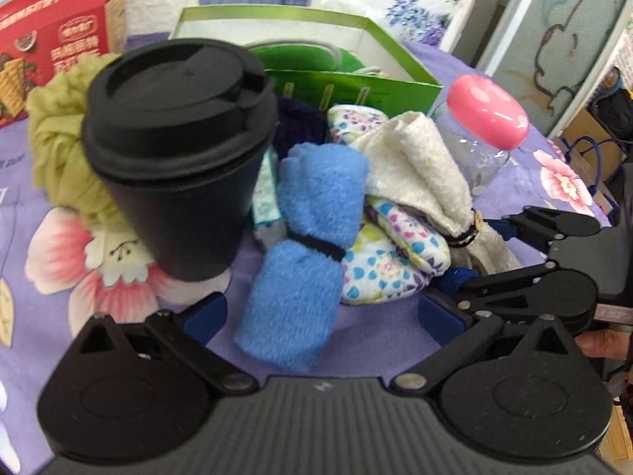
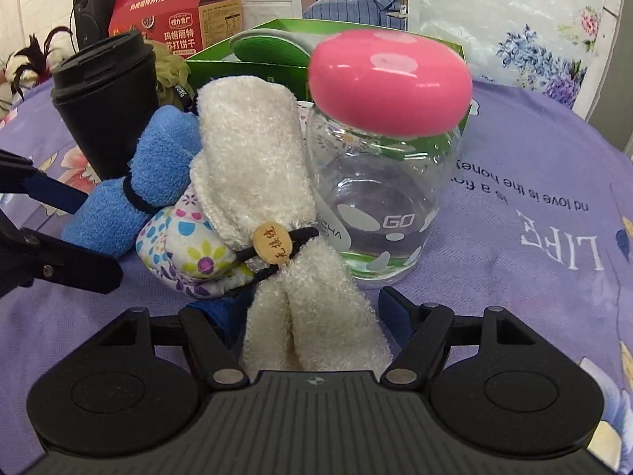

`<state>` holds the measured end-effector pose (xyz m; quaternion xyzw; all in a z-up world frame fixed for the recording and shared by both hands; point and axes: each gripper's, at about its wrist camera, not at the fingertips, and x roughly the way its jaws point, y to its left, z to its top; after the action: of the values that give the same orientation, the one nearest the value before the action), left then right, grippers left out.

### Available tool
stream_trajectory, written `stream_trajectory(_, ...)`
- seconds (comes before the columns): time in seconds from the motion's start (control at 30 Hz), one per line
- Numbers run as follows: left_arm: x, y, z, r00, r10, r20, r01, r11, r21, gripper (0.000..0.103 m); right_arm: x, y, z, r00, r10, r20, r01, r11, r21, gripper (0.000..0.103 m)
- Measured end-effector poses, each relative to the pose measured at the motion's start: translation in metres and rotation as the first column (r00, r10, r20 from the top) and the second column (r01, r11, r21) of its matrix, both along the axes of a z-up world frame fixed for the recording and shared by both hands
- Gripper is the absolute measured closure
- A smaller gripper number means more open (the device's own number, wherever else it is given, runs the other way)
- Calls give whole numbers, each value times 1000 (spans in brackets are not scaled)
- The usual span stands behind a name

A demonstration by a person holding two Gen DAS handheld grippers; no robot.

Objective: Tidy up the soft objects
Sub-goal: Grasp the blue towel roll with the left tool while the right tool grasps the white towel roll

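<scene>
A blue fluffy towel roll [image 1: 304, 249] tied with a black band lies between the open fingers of my left gripper [image 1: 322, 316]. A cream towel roll [image 2: 273, 213] tied with a black band and a wooden tag lies between the open fingers of my right gripper [image 2: 306, 318]. Its lower end reaches back to the gripper body. A floral padded cloth [image 1: 389, 253] lies between the two rolls. The blue roll [image 2: 130, 186] and floral cloth [image 2: 186, 245] also show in the right wrist view. The cream roll [image 1: 419, 166] and the right gripper [image 1: 494, 253] show in the left wrist view.
A black lidded cup [image 1: 178, 150] stands left of the blue roll. A glass jar with a pink lid [image 2: 383, 174] stands right of the cream roll. A green open box [image 1: 316, 59] sits behind. A green mesh puff [image 1: 59, 134] and a red box [image 1: 51, 39] are at left.
</scene>
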<state>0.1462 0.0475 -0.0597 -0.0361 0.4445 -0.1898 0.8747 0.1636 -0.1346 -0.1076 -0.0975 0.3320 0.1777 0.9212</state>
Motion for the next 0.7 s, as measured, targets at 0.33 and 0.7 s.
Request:
stream_trajectory(0.33, 20, -12, -13, 999, -11, -44, 14, 998, 60, 29, -2, 1, -4, 999, -20, 30, 20, 1000, 14, 38)
stream_trajectory(0.7, -31, 17, 26, 998, 60, -15, -61, 998, -33, 89, -72, -17, 19, 990, 37, 136, -51, 993, 103, 92)
